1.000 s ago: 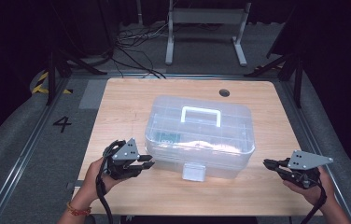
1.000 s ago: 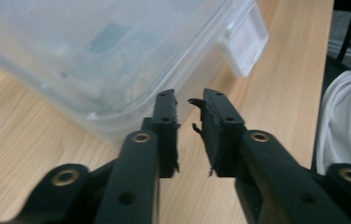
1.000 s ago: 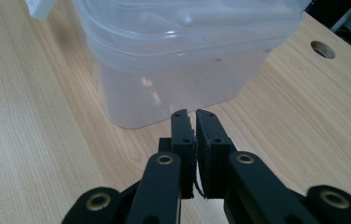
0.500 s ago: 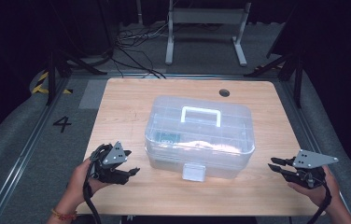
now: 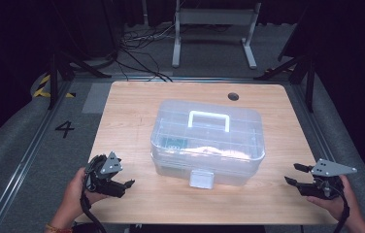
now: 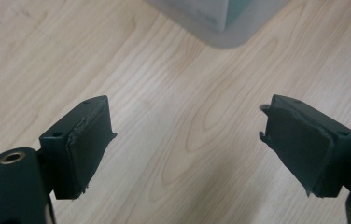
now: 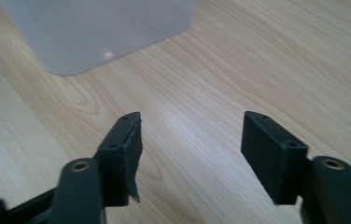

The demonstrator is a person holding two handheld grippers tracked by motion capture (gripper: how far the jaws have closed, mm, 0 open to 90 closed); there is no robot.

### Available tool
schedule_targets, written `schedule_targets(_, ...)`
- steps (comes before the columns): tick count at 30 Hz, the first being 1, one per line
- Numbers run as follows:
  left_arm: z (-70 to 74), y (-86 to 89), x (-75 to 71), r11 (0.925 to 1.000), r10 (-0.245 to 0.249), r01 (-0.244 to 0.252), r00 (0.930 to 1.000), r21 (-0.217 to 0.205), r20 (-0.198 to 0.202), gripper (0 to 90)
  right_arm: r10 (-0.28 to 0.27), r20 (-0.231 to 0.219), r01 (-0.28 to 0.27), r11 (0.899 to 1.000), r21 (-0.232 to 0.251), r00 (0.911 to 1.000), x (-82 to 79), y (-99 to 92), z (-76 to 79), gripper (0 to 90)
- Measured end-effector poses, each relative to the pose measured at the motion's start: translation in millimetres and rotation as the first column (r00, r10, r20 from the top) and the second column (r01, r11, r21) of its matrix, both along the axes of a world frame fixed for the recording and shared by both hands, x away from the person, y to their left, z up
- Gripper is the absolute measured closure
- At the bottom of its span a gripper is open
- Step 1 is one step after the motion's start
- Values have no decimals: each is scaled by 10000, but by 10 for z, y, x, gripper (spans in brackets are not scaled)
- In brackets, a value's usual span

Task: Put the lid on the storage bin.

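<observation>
A clear plastic storage box with a white handle and a white front latch sits shut in the middle of the wooden table. My left gripper hovers near the front left corner of the table, away from the box. Its jaws have just been opening and stand apart over bare wood. Near the front right edge, my right gripper points toward the box. Its jaws have also just been opening, with nothing between them. A corner of the box lies ahead of it.
A round cable hole is at the table's far right. Beyond the far edge stand a metal frame and floor cables. A floor mark "4" lies left of the table.
Both hands have drawn back toward the front edge and lowered, away from the box. Both grippers' jaws have opened.
</observation>
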State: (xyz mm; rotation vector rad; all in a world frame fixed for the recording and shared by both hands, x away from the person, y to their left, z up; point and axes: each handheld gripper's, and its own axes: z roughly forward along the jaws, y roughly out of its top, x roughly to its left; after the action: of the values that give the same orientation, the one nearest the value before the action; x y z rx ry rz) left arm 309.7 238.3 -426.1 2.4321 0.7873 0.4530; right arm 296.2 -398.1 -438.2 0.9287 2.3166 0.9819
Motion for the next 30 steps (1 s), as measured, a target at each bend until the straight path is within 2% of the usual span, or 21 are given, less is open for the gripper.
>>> schedule_targets(3,-100,68,12,9999,-3,0,9994,-103,-334,160,-621,126,622,9980,-97,9980,-22,-78,-94,287)
schedule_targets(5,-164,131,29,9996,-12,-5,9981,-271,-609,167,-951,73,952,9954,-111,9954,-37,-132,-159,275)
schedule_targets(8,-251,220,47,9958,96,-179,9958,-900,-916,163,-1375,-83,1376,9904,101,9905,-56,-230,-259,263)
schedule_targets(9,-272,252,50,9950,96,-182,9960,-979,-883,163,-1579,-110,1581,9873,178,9874,-61,-265,-293,259)
schedule_targets(12,-362,341,38,9859,-54,-133,9938,-1667,-1114,164,-1983,-331,1996,9788,455,9796,-75,-329,-375,248)
schedule_targets(13,-362,341,38,9859,-54,-133,9938,-1667,-1114,164,-1983,-331,1996,9788,455,9796,-75,-329,-375,248)
schedule_targets(15,-437,386,13,9801,-139,-123,9914,-1984,-1301,165,-2088,-535,2119,9754,613,9765,-86,-357,-438,248)
schedule_targets(17,-484,421,4,9787,-99,-203,9893,-2045,-1453,165,-2183,-708,2231,9724,690,9733,-88,-365,-476,248)
schedule_targets(19,-513,475,-24,9654,12,-396,9890,-2578,-1477,163,-2187,-683,2234,9722,700,9734,-84,-369,-488,238)
schedule_targets(20,-519,496,-27,9631,-6,-380,9897,-2665,-1432,163,-2218,-741,2271,9712,725,9723,-84,-370,-490,234)
schedule_targets(22,-539,464,-60,9683,474,-717,9932,-2392,-1059,158,-2177,-925,2258,9702,879,9716,-80,-376,-492,250)
schedule_targets(24,-546,413,-89,9772,1143,-1225,9919,-1734,-560,155,-2156,-1156,2273,9687,1000,9696,-63,-384,-494,248)
schedule_targets(25,-556,395,-101,9721,1326,-1429,9889,-1859,-668,145,-2173,-1144,2288,9684,994,9694,-61,-380,-495,247)
schedule_targets(26,-559,403,-91,9716,1306,-1403,9895,-1907,-624,137,-2168,-1144,2283,9685,994,9695,-58,-378,-495,247)
schedule_targets(29,-568,432,-98,9554,1891,-1992,9797,-2179,-665,134,-2158,-1130,2272,9687,997,9699,-56,-377,-495,247)
schedule_targets(30,-567,436,-101,9524,2045,-2137,9768,-2174,-639,134,-2198,-1127,2311,9678,997,9690,-57,-374,-495,247)
